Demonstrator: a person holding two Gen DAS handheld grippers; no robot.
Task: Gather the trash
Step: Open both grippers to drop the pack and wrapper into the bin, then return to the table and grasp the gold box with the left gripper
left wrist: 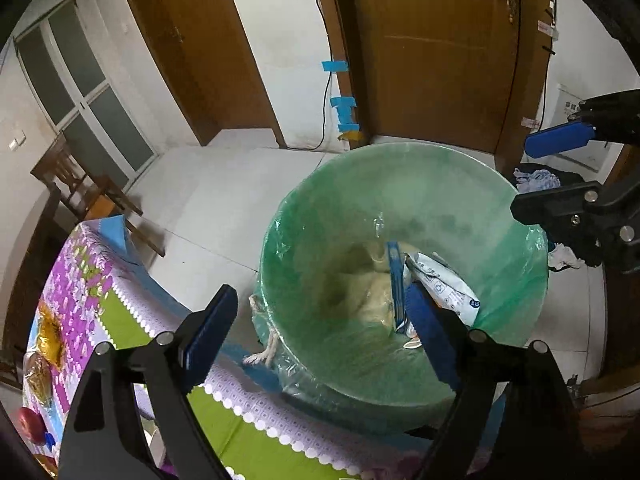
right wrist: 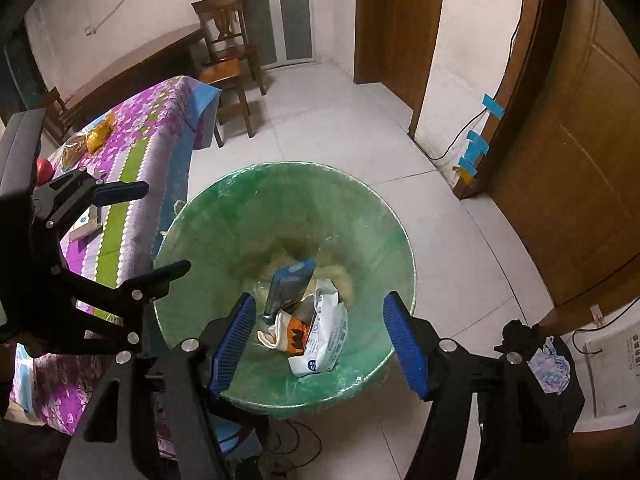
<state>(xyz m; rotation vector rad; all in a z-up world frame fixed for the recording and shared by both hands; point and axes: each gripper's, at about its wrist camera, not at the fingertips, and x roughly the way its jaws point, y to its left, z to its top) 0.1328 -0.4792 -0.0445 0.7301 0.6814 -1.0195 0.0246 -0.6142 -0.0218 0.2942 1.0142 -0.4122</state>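
Observation:
A round bin lined with a green bag (left wrist: 400, 184) (right wrist: 208, 232) stands on the floor beside the table. Inside lie a white wrapper (left wrist: 448, 288) (right wrist: 324, 344), a blue packet (left wrist: 394, 280) (right wrist: 290, 284) and an orange-and-white scrap (right wrist: 294, 334). My left gripper (left wrist: 320, 332) is open and empty over the bin's near rim; it also shows in the right wrist view (right wrist: 166, 230). My right gripper (right wrist: 320, 340) is open and empty above the bin; it also shows in the left wrist view (left wrist: 556, 176).
A table with a purple and green flowered cloth (right wrist: 132, 148) (left wrist: 80, 272) stands left of the bin, holding yellow snack bags (right wrist: 98, 132), a red apple (right wrist: 44, 170) and a white packet (right wrist: 86, 226). A wooden chair (right wrist: 228, 60), brown doors (right wrist: 568, 128) and dark clothes (right wrist: 548, 360) surround it.

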